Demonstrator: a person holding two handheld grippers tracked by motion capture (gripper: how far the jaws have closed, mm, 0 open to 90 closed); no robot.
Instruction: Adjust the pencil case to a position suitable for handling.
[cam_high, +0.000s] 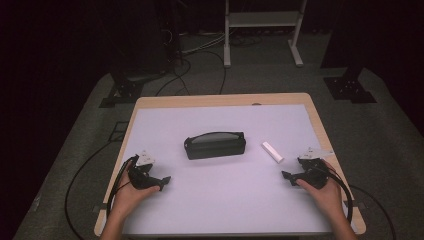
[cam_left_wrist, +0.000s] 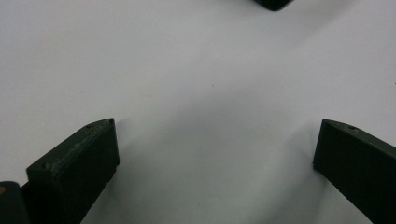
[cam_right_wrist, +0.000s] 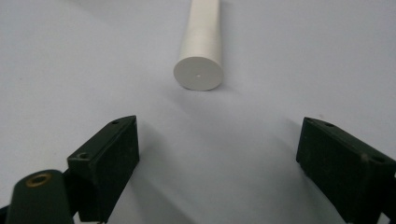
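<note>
The right gripper (cam_high: 289, 176), black and held in the person's right hand (cam_high: 327, 192) near the right edge of the table, has its jaws spread wide with nothing between them; in the right gripper view the right gripper (cam_right_wrist: 217, 154) hovers low over bare white surface, and the short white cylindrical stick (cam_right_wrist: 201, 44) lies just ahead of the gap between the jaws, its flat round end turned toward the camera and its body running away from it. Nothing touches the stick. From above, that white stick (cam_high: 273, 152) rests flat on the white mat (cam_high: 225, 200), slanted, a little forward and inward of the right gripper and just right of the black oblong zippered pouch (cam_high: 215, 145), which sits near the middle of the mat with its long side across the table. The left gripper (cam_high: 163, 183), black and held in the person's left hand (cam_high: 131, 192) near the left edge, also has its jaws standing wide apart and empty; in the left gripper view the left gripper (cam_left_wrist: 215, 149) faces plain white mat, with a dark corner of the pouch (cam_left_wrist: 274, 3) at the top edge, well apart from the jaws. The mat covers a light wooden table (cam_high: 220, 99), and a black cable trails from each gripper off the near corners.
</note>
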